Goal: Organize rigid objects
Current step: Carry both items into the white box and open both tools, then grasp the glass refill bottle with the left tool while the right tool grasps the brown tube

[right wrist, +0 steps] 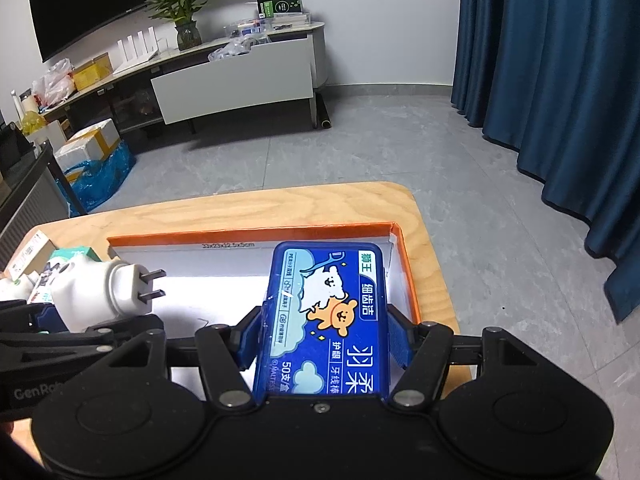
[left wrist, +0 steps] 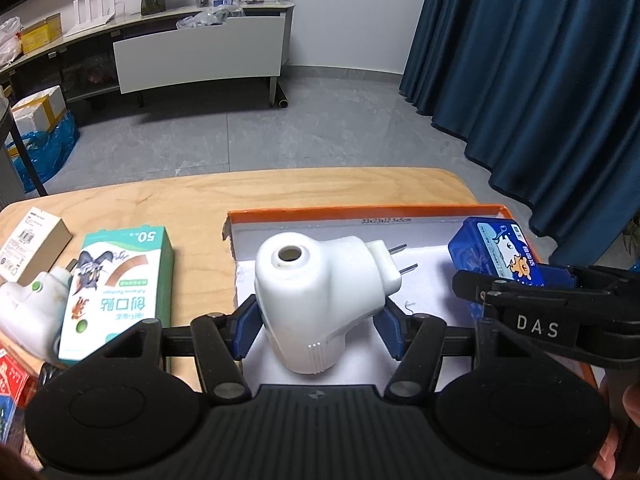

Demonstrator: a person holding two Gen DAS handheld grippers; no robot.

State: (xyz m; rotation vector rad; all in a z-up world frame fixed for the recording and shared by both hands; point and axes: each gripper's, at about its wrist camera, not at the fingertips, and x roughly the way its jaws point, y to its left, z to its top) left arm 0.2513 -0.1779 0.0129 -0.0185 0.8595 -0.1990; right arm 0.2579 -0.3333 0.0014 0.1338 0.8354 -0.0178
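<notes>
My left gripper (left wrist: 318,326) is shut on a white plug-in device (left wrist: 316,292) with two metal prongs, held over the orange-rimmed box (left wrist: 360,213) with a white inside. My right gripper (right wrist: 326,338) is shut on a blue floss-pick box (right wrist: 326,316) with a cartoon bear, held over the right half of the same orange-rimmed box (right wrist: 248,234). The white device shows at the left of the right wrist view (right wrist: 102,296). The blue box and right gripper show at the right of the left wrist view (left wrist: 500,254).
On the wooden table (left wrist: 192,200) left of the box lie a green bandage box (left wrist: 116,292), another white plug-in device (left wrist: 28,312), a tan carton (left wrist: 32,246) and red packs (left wrist: 14,380). Blue curtains (left wrist: 540,80) hang at the right.
</notes>
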